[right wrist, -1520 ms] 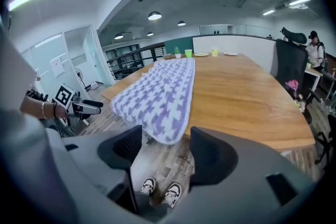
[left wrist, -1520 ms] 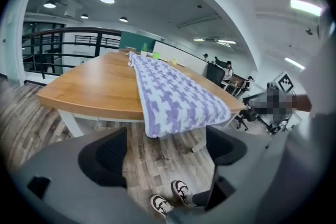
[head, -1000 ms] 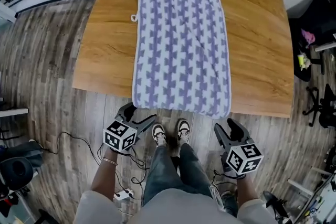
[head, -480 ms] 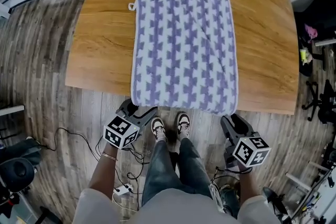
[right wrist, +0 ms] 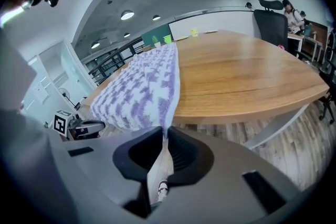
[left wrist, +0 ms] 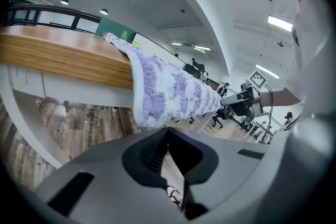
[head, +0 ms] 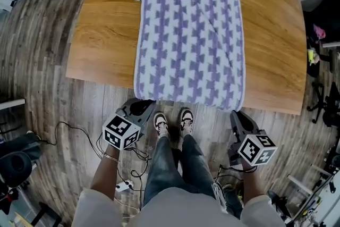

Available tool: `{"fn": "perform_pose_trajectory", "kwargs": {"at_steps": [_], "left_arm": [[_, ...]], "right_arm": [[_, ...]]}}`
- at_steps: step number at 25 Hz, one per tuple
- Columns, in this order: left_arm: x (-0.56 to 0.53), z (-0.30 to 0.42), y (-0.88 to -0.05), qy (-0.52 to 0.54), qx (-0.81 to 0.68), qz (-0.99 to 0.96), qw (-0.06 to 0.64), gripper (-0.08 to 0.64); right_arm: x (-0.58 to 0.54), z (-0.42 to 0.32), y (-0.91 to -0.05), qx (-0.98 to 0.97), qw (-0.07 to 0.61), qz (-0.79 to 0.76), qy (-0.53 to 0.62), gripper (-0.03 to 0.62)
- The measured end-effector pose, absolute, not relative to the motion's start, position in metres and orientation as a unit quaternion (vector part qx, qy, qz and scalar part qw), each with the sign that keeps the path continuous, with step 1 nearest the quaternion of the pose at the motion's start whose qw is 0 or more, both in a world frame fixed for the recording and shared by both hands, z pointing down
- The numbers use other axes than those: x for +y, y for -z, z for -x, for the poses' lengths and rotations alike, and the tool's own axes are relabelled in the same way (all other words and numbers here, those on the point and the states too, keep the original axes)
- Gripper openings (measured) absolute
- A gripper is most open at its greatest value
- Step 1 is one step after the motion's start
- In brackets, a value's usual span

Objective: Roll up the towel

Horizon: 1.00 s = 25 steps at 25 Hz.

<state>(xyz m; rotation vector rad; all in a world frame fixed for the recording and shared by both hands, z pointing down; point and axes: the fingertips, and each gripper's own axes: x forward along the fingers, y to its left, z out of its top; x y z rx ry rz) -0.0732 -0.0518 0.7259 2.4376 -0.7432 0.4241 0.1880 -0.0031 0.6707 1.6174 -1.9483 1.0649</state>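
My left gripper [head: 144, 105] and right gripper [head: 237, 114], open a second earlier, had just closed on the towel's [head: 191, 34] corners at the desk's [head: 106, 34] near edge.

towel [head: 188, 29]: far end cut off at top edge | table [head: 106, 34]: far side cut off too

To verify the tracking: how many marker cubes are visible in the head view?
2. One cube sits on the left gripper, below the towel's near left corner; the other on the right gripper, below its near right corner. None seems hidden.
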Motion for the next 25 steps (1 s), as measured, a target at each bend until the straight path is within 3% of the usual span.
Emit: {"fn": "perform_pose_trajectory", "kwargs": {"at_steps": [8, 9, 13, 21, 25], "left_arm": [[-0.047, 0.090, -0.737, -0.180, -0.308, -0.892, 0.276, 0.008], [-0.047, 0.093, -0.736, -0.176, -0.309, -0.893, 0.276, 0.025], [-0.051, 0.101, -0.723, -0.153, -0.291, -0.904, 0.273, 0.204], [-0.068, 0.089, -0.718, -0.159, -0.253, -0.924, 0.238, 0.214], [-0.067, 0.085, -0.711, -0.147, -0.249, -0.927, 0.239, 0.158]], "right_arm": [[-0.001, -0.186, -0.666, -0.706, 0.200, -0.566, -0.375, 0.028], [-0.001, -0.186, -0.666, -0.707, 0.203, -0.565, -0.373, 0.028], [-0.002, -0.185, -0.664, -0.712, 0.212, -0.561, -0.365, 0.029], [-0.003, -0.185, -0.668, -0.713, 0.212, -0.562, -0.364, 0.031], [-0.003, -0.184, -0.667, -0.711, 0.213, -0.561, -0.366, 0.031]]}}
